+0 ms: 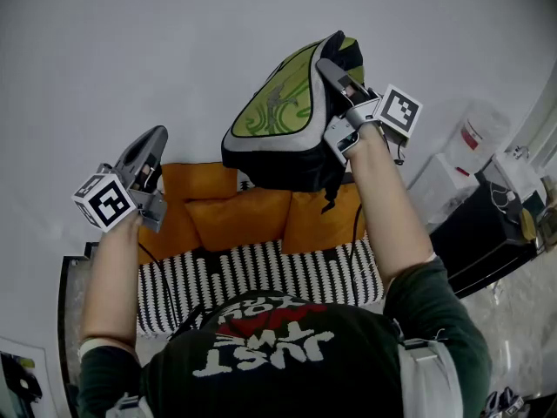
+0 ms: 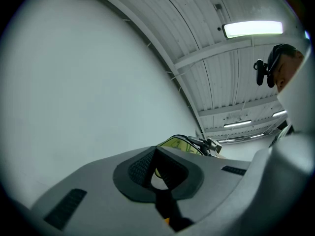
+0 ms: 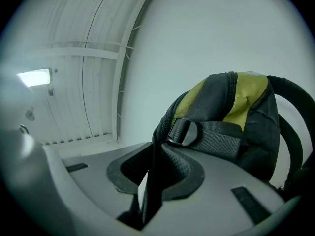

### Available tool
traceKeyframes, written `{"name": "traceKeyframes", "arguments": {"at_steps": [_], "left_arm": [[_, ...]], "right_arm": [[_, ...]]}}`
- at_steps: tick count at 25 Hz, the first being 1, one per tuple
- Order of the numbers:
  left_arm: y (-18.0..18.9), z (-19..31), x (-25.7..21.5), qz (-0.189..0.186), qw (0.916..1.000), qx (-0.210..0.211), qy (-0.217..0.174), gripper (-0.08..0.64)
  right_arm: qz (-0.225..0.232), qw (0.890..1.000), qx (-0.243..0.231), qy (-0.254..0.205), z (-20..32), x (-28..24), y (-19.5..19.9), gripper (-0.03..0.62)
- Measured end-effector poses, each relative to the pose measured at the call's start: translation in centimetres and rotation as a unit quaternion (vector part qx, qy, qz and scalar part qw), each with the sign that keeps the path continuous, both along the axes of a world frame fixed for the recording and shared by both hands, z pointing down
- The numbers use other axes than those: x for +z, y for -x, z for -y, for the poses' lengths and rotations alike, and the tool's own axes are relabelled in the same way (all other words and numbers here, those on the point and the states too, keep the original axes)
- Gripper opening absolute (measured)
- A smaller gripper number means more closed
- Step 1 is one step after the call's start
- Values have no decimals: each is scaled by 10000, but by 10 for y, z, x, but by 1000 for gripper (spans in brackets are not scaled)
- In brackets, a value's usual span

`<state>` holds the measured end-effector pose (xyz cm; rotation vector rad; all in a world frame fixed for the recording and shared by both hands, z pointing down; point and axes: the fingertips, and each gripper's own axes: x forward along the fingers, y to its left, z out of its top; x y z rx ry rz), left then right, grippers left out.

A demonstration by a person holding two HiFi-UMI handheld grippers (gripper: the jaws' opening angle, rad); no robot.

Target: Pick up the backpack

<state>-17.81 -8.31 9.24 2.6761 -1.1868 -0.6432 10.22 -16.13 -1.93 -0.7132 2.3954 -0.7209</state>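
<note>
Head view: backpack [image 1: 283, 116] aloft above cushions [image 1: 239, 218]

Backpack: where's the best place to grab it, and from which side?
Probably the thin black strap near the top of the backpack, coming in from the top end. The strap is flat and slim enough to fit between jaws. The right hand-held gripper is shut on it; the rounded green body looks too wide.
</note>
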Motion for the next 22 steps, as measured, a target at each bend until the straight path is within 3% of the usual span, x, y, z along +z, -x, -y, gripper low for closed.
{"name": "traceKeyframes", "arguments": {"at_steps": [22], "left_arm": [[-3, 12, 3, -2, 9999, 121, -85, 3]], "right_arm": [[-36, 10000, 21, -21, 5, 1, -1, 78]]}}
